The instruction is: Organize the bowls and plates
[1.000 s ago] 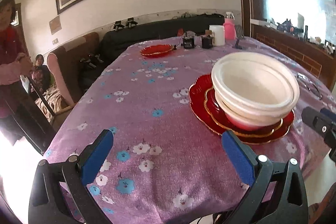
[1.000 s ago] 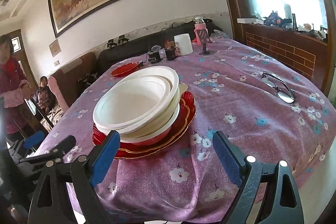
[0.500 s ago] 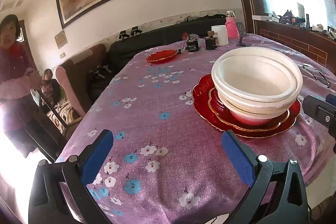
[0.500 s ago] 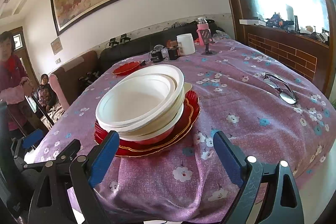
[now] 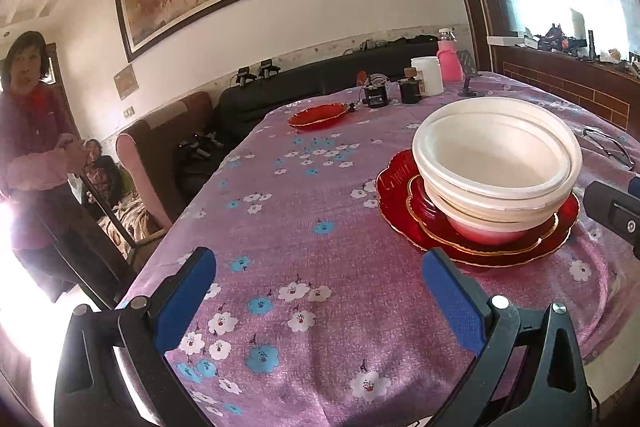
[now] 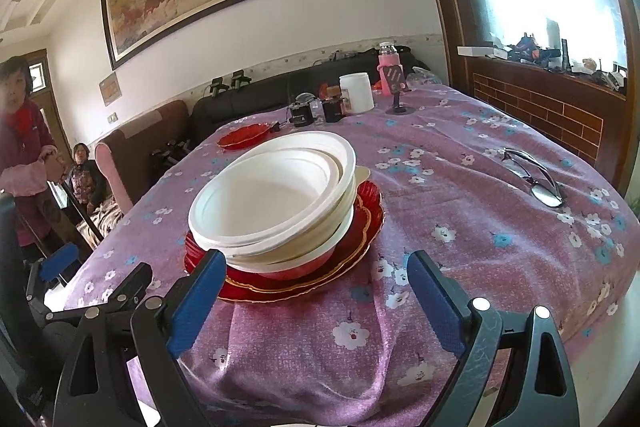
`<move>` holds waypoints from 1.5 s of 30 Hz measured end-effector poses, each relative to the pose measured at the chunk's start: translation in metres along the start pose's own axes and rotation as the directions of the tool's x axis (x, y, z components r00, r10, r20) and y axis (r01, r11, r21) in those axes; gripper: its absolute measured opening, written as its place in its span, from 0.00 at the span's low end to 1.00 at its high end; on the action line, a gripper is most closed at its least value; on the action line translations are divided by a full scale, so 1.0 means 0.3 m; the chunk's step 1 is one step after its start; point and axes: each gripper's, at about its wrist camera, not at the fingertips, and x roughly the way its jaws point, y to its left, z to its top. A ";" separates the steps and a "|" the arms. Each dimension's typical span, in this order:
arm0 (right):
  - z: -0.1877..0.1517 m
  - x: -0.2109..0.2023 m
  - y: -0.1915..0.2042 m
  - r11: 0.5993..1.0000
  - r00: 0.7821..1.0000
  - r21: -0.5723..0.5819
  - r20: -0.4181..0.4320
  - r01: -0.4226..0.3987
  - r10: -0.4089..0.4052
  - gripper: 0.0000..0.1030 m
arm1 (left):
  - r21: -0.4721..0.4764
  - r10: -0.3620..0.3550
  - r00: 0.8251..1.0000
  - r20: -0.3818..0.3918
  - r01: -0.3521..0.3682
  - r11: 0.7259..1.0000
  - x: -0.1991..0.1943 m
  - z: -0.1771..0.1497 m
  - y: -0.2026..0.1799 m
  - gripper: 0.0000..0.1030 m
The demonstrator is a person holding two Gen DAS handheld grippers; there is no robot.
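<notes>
- My left gripper [image 5: 316, 301] hangs wide open and empty at the bottom of its frame, over the purple floral tablecloth [image 5: 304, 211].
- My right gripper [image 6: 312, 297] is spread just as wide, holding nothing.
- The white bowls [image 6: 272, 203] sit nested on stacked red plates [image 6: 362, 223] at centre frame, just beyond my right fingertips.
- A lone red plate [image 5: 318, 115] lies far up the table, above centre.

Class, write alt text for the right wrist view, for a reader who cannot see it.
A stack of white bowls sits on red plates on a table under a purple flowered tablecloth, just beyond the open right gripper. One more red plate, a white container and a pink bottle stand at the far end; glasses lie to the right.
</notes>
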 end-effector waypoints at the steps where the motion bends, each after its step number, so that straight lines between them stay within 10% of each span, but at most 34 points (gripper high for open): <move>1: -0.001 0.000 0.001 1.000 1.000 -0.001 0.000 0.001 -0.001 0.92 | -0.001 -0.001 1.000 -0.001 0.001 1.000 0.000 -0.001 0.001 1.00; 45: -0.004 0.010 0.013 1.000 1.000 -0.018 -0.012 -0.003 0.002 0.92 | 0.003 -0.059 0.997 -0.050 0.059 0.998 0.046 -0.005 -0.001 1.00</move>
